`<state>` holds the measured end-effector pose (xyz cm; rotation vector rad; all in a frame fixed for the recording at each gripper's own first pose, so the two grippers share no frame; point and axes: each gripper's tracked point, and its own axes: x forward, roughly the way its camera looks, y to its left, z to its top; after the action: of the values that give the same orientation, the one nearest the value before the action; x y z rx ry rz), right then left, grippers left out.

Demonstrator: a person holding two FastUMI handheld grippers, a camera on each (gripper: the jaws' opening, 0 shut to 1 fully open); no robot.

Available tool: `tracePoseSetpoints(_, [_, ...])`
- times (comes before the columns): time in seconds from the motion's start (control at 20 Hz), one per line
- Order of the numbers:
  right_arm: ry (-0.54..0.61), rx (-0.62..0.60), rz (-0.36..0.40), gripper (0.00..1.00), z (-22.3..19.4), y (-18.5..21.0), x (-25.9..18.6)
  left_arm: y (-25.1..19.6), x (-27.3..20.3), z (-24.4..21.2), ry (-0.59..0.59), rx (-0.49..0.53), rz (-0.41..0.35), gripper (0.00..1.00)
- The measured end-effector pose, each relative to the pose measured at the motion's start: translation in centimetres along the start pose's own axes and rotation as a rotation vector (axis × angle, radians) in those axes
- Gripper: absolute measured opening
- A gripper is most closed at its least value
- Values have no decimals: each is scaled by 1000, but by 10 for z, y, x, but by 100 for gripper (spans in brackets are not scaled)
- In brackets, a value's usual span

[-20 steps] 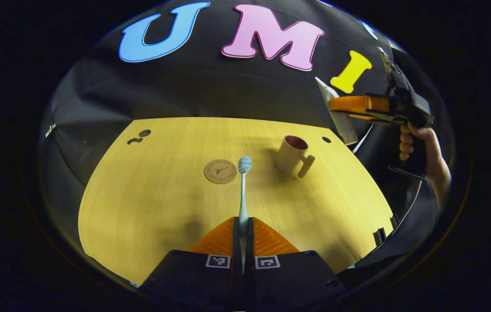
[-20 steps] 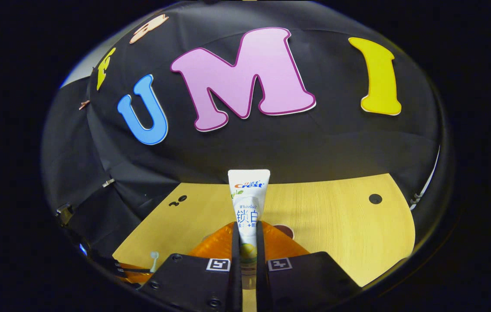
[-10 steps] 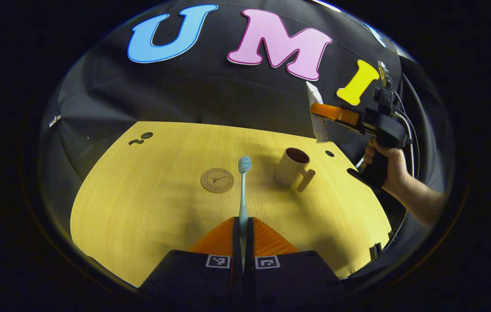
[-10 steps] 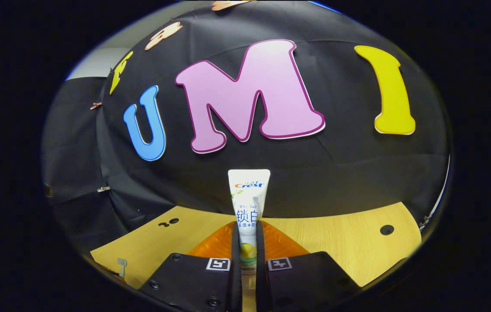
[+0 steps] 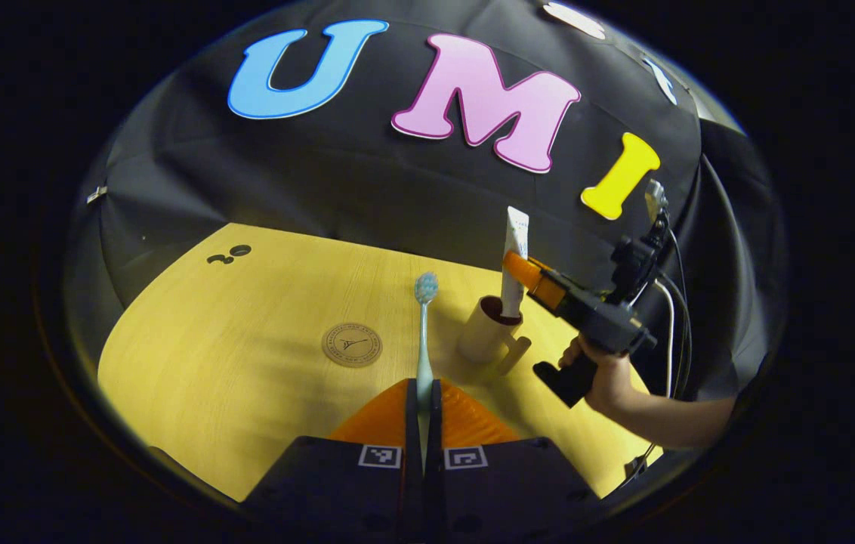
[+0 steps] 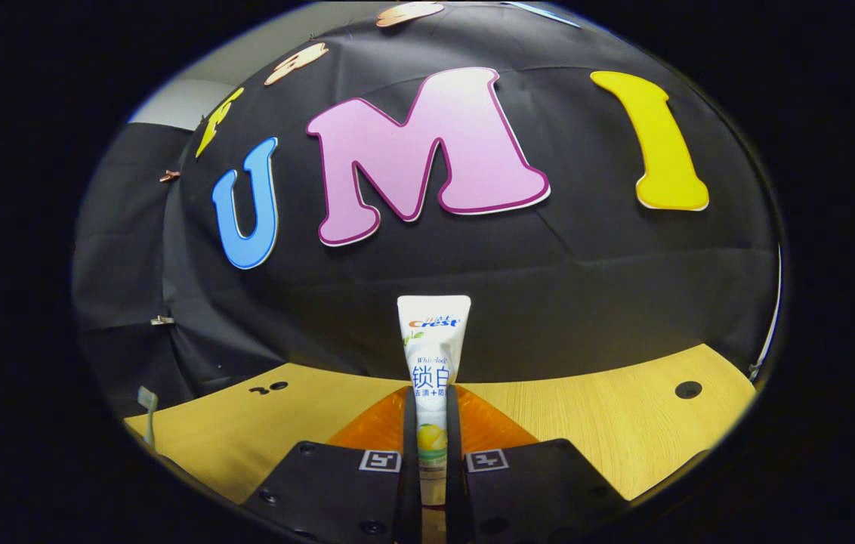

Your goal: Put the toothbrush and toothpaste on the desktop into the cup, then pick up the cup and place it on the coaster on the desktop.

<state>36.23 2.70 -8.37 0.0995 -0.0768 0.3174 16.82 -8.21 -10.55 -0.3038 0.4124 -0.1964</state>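
Toothpaste tube (image 5: pixel 514 257), pinched upright in the right tongs (image 5: pixel 522 270), has come down from beside the cup (image 5: pixel 486 336) until its lower end dips inside, nearly ready for release, while the left tongs (image 5: pixel 423 393) still clamp the toothbrush (image 5: pixel 424 332) above the desk (image 5: pixel 246 363) near the cup.

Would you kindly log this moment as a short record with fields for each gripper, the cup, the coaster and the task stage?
left gripper: shut on the toothbrush, held above the desktop
right gripper: shut on the toothpaste, tube upright
cup: upright on the desktop, toothpaste's lower end in its mouth
coaster: bare, left of the cup
stage: toothpaste going in; toothbrush not yet in
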Motion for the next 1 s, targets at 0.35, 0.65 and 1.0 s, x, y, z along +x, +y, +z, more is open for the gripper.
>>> tracePoseSetpoints(0.35, [54,-37,17,19,-44,2,6,-6,14,-8,-16,-17,-21,6])
tracePoseSetpoints(0.65, [119,-16,21,55,-62,-5,-6,-22,24,-5,-32,-10,-43,6])
tracePoseSetpoints(1.0, [113,-35,-67,98,-24,-42,-56,-67,55,62,-172,59,-134,7])
